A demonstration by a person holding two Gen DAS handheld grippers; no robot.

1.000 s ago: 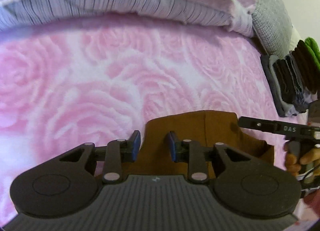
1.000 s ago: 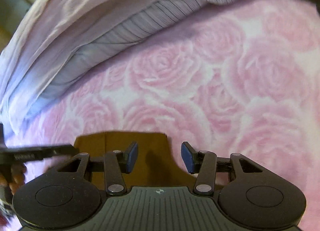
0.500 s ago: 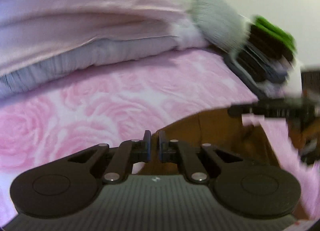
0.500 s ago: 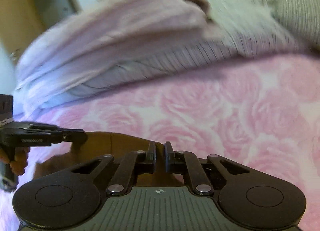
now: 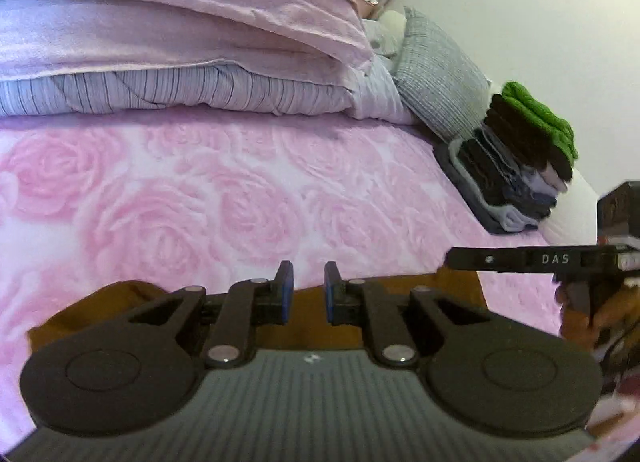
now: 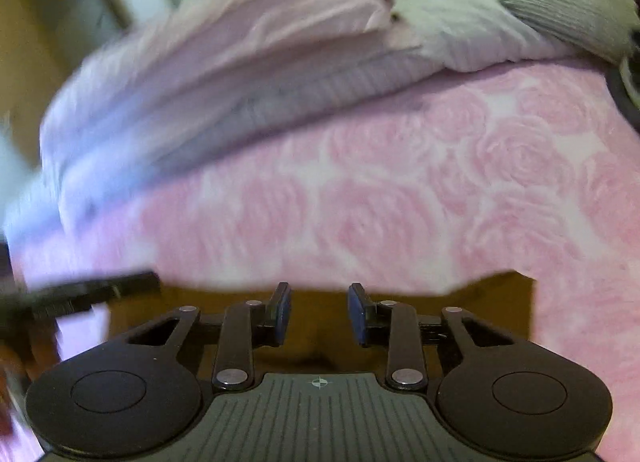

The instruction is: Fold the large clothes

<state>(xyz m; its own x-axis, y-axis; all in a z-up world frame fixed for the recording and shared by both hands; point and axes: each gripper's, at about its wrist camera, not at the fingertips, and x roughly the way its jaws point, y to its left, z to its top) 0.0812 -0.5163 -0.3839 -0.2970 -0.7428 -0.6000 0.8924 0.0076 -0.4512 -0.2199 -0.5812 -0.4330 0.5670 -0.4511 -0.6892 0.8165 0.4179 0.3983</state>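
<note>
A brown garment (image 5: pixel 308 338) lies flat on the pink rose-patterned bedspread (image 5: pixel 224 197), mostly hidden under my grippers. My left gripper (image 5: pixel 308 290) hovers over its far edge, open, nothing between the blue pads. In the right wrist view the same brown garment (image 6: pixel 496 302) spreads beneath my right gripper (image 6: pixel 319 312), which is open and empty too. The other gripper's finger shows at the right of the left wrist view (image 5: pixel 520 260), with a hand (image 5: pixel 588 314) behind it, and blurred at the left of the right wrist view (image 6: pixel 88 294).
A folded pink and striped duvet (image 5: pixel 180 53) runs along the back of the bed. A grey pillow (image 5: pixel 436 81) leans at the back right. A stack of folded clothes (image 5: pixel 516 165) with a green item on top sits at the right edge, by the wall.
Both grippers were shut on the brown garment half a second ago and have now opened, letting it lie on the bed. The right view is still blurred from motion.
</note>
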